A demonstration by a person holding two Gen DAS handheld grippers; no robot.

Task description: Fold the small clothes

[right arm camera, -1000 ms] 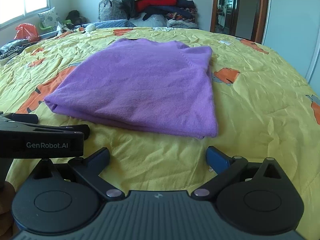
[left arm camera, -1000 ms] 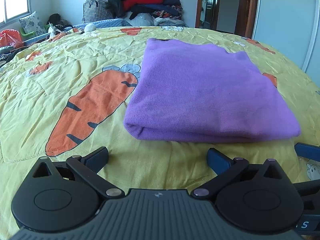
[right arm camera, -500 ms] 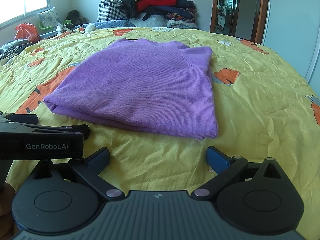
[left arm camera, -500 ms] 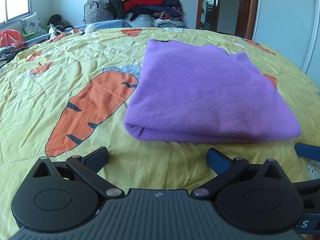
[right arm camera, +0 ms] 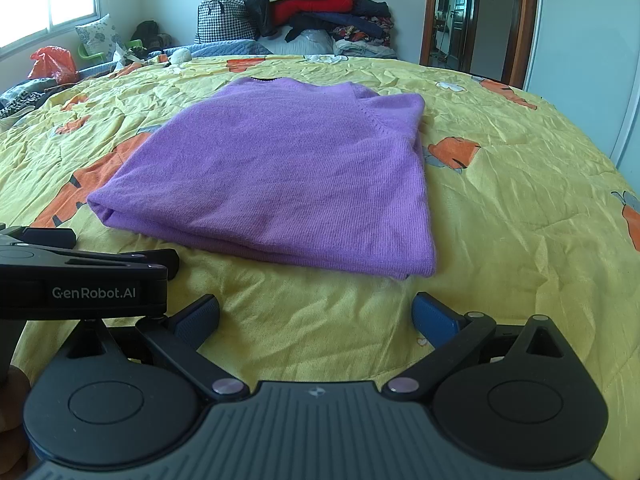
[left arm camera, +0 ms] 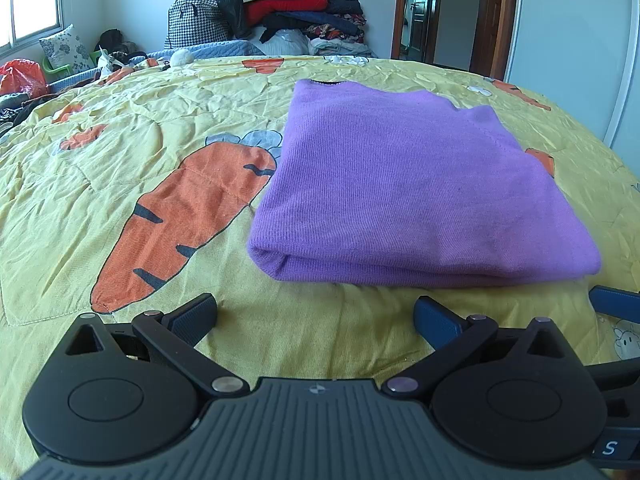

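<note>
A purple knit sweater (left arm camera: 412, 188) lies folded in a flat rectangle on the yellow carrot-print bedspread (left arm camera: 140, 140); it also shows in the right wrist view (right arm camera: 288, 176). My left gripper (left arm camera: 316, 318) is open and empty, hovering just short of the sweater's near folded edge. My right gripper (right arm camera: 316, 318) is open and empty, also just short of the near edge, toward its right corner. The left gripper's body (right arm camera: 80, 280) shows at the left of the right wrist view.
A pile of clothes and a checked bag (left arm camera: 272, 12) stands at the far side of the bed. A pillow and a red bag (left arm camera: 24, 76) lie at the far left. A doorway (left arm camera: 432, 12) and a white wardrobe (left arm camera: 568, 40) are at the right.
</note>
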